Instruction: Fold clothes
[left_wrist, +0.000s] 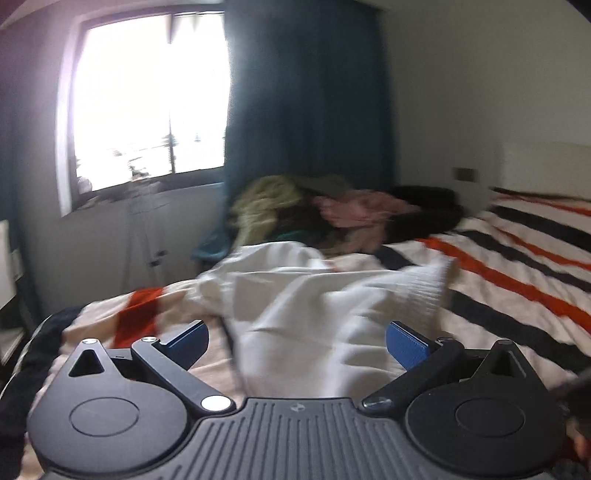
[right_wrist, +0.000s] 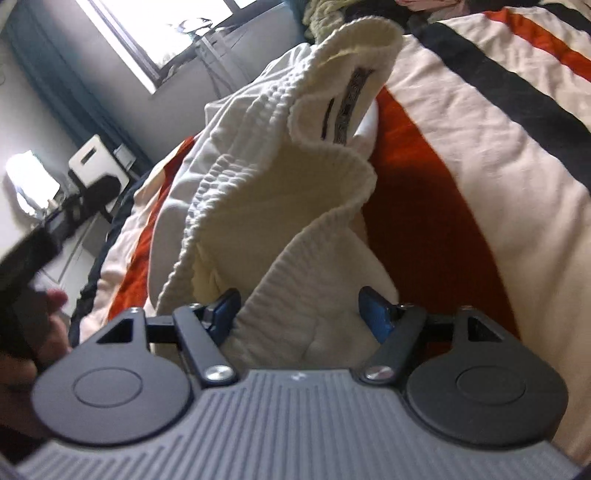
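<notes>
Left gripper (left_wrist: 297, 341): blue rubber-faced pads (left_wrist: 406, 347) on black linkage arms, silver pivot screws (left_wrist: 214, 402) behind the jaws. Two black round housings flank a grey ribbed centre plate (left_wrist: 295, 439) with a small logo. Right gripper (right_wrist: 299, 314): same build, blue pads, silver screws, grey ribbed plate.

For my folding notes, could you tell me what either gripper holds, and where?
Nothing is gripped. Both the left gripper and right gripper stand open, with the white garment lying between the jaws, unpinched.
</notes>
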